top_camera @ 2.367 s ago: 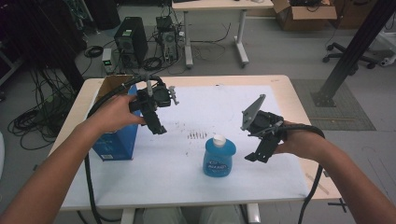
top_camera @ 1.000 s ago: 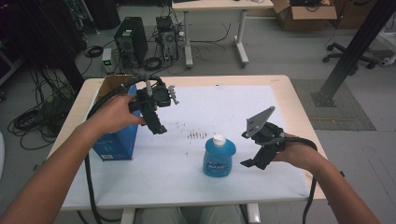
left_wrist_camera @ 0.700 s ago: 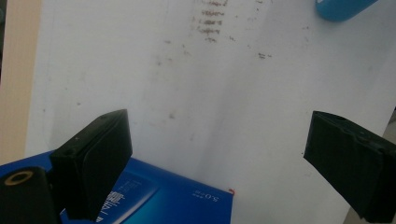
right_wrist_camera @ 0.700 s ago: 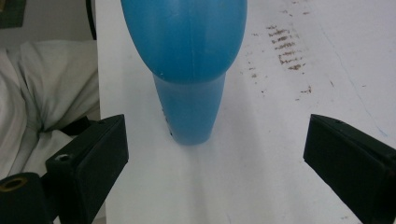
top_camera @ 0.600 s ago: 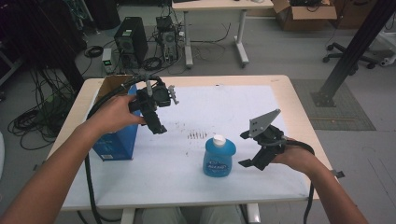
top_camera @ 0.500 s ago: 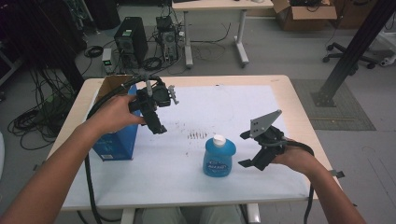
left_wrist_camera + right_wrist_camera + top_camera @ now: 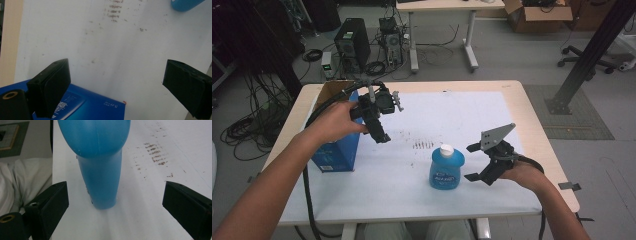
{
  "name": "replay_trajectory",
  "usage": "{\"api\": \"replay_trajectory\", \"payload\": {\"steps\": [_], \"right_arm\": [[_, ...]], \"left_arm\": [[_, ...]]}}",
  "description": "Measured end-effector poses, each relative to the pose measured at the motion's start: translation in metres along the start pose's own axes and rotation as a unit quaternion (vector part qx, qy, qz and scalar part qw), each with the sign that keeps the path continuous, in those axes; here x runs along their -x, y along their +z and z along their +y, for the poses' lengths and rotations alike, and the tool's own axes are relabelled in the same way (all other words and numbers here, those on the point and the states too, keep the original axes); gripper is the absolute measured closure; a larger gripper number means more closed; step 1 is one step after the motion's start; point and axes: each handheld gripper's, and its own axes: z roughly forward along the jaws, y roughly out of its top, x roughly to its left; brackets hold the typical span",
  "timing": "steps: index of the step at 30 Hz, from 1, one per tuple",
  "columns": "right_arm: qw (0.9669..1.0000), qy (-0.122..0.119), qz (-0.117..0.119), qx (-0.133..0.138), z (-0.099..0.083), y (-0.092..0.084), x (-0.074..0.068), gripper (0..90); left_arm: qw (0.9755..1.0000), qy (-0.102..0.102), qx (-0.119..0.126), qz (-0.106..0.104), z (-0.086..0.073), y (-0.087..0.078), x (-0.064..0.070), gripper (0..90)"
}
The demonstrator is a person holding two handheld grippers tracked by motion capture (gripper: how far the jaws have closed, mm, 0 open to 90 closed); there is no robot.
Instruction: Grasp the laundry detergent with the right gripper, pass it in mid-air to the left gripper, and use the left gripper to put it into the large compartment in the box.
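Here the right gripper (image 7: 474,162) hangs low over the table (image 7: 532,125), its jaws spread wide and pointing toward the blue bottle (image 7: 446,167). The bottle stands upright on the white sheet (image 7: 452,115), just ahead of the right gripper's fingertips and apart from them. In the right gripper view, the blue bottle (image 7: 98,157) rises between the two spread fingers (image 7: 53,206), nearer the left-hand one, with clear gaps on both sides; neither pad touches it. The bottle's white cap (image 7: 446,149) sits on top.

The left gripper (image 7: 379,117) is held above the table's left part, jaws likewise spread and holding nothing. Just below and beside its fingers stands a blue box (image 7: 337,150); in the left gripper view, a corner of that blue box (image 7: 92,106) lies under one finger (image 7: 51,87), while the white sheet (image 7: 125,50), marked with brown stains (image 7: 112,12), spans the gap between them. The bottle lies well beyond these fingertips.
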Motion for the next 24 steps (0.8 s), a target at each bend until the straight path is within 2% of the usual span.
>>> {"api": "replay_trajectory", "payload": {"steps": [11,24], "right_arm": [[0.9994,0.007,-0.003,0.035,-0.010,0.008,0.002,6.3],[0.9989,0.001,-0.003,0.047,-0.015,0.010,0.001,6.3]], "left_arm": [[1.0000,-0.001,-0.005,0.003,0.001,0.000,-0.001,8.1],[1.0000,-0.003,-0.005,-0.002,0.004,0.003,0.000,8.2]]}}
